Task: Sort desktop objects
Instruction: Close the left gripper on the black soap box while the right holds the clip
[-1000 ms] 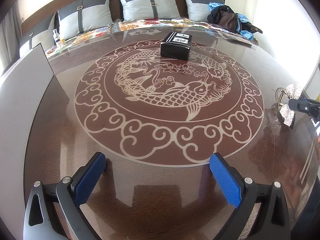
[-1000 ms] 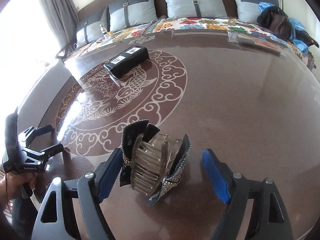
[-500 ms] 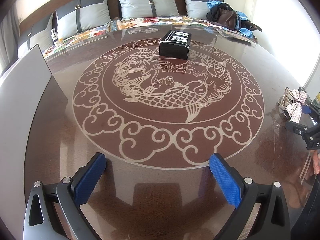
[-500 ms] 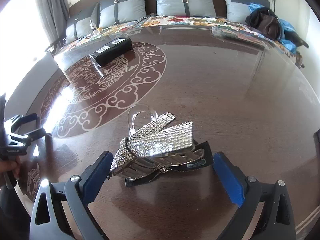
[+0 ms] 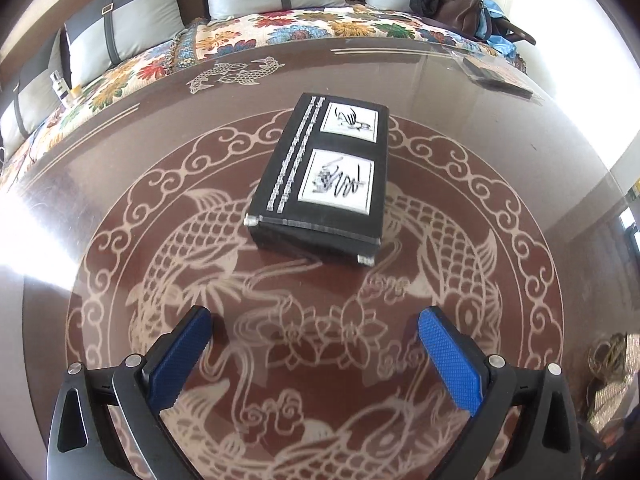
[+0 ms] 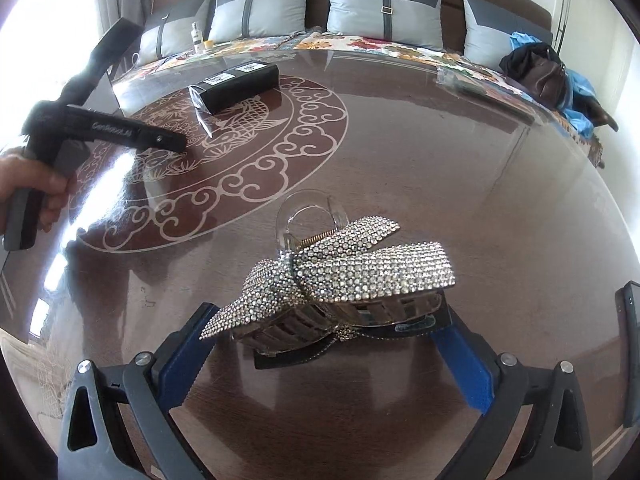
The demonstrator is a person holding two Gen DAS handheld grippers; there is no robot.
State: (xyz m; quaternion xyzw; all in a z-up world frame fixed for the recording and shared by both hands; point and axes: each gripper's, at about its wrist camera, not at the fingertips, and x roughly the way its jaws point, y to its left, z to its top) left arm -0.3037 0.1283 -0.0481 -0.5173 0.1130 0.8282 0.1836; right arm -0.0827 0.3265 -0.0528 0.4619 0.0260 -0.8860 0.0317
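Since the earlier frames, the left gripper [image 5: 314,354] has travelled across the desk [image 5: 500,152] toward the black box [image 5: 320,176], which now looms at 12 o'clock of its blue fingers [image 5: 178,360]; these stand apart and empty. Right gripper [image 6: 320,360]: its jaws have just been opening, and its fingers [image 6: 460,364] now stand wide apart, flanking but not pressing the rhinestone hair clip [image 6: 340,276], which rests on the desk between them. Risks, as judged: the glossy desk may let the box skid if one finger meets it first; withdrawing the right fingers could snag the clip's bow. Legible writing: partial lettering on the left gripper's body, seen at 10 o'clock in the right view; the box's two white labels carry unreadable script.
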